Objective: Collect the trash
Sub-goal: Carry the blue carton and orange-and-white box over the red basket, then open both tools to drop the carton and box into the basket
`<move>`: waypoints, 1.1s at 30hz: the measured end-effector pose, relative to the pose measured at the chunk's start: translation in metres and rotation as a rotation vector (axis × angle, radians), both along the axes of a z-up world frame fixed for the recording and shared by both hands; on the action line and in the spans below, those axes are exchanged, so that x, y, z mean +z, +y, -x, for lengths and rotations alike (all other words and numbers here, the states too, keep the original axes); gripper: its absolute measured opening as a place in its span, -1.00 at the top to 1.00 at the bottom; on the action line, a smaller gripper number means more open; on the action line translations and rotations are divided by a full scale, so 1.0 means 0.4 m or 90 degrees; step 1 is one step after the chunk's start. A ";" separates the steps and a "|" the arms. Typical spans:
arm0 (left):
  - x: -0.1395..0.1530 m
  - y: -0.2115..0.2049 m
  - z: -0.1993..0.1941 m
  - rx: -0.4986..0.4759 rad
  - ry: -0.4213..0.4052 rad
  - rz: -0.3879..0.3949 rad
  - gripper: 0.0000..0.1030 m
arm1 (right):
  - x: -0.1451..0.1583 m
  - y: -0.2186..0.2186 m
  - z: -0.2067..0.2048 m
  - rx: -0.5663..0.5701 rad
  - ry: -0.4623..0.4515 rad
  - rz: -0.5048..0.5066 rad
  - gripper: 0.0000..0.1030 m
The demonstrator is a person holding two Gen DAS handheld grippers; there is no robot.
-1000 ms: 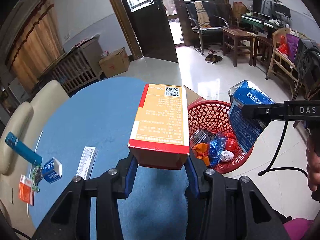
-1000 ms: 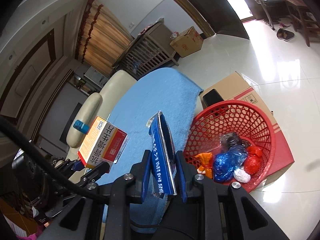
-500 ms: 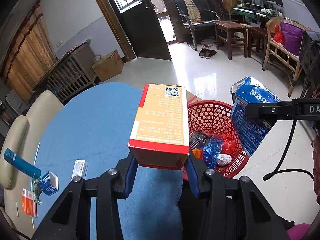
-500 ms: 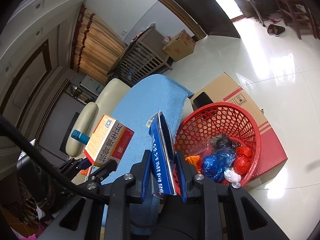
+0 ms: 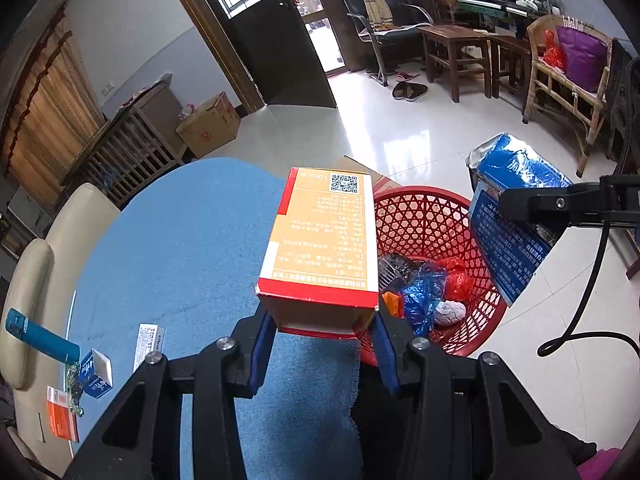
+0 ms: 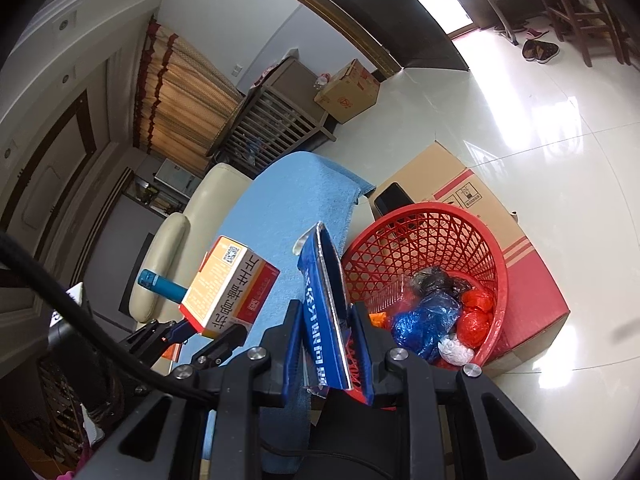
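Observation:
My left gripper is shut on an orange and red carton and holds it above the right edge of the blue-covered table, beside the red mesh basket. The carton also shows in the right wrist view. My right gripper is shut on a flat blue foil packet, held upright just left of the basket. The packet also shows in the left wrist view, over the basket's right rim. The basket holds blue, red and white bagged trash.
On the table's left lie a white strip packet, a small blue box, an orange packet and a teal bottle. A cardboard box stands under the basket. A cream sofa lies beyond the table.
Both grippers have lifted a little and shifted toward the basket with their loads. The basket now sits closer under the carton and the packet.

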State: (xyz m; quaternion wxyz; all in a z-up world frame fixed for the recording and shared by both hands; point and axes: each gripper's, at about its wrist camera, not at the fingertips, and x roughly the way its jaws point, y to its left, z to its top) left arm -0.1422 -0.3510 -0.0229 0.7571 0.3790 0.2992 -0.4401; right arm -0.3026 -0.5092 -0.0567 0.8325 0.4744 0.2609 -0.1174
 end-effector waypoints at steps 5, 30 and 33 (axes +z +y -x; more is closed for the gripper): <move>-0.014 -0.015 0.006 -0.006 0.002 -0.009 0.10 | -0.006 -0.008 0.000 -0.005 0.000 -0.006 0.48; -0.068 -0.057 -0.004 -0.032 0.054 -0.023 0.09 | -0.058 -0.047 -0.021 -0.028 0.023 -0.032 0.48; -0.078 -0.055 -0.015 -0.037 0.080 -0.020 0.08 | -0.068 -0.050 -0.026 -0.032 0.030 -0.034 0.47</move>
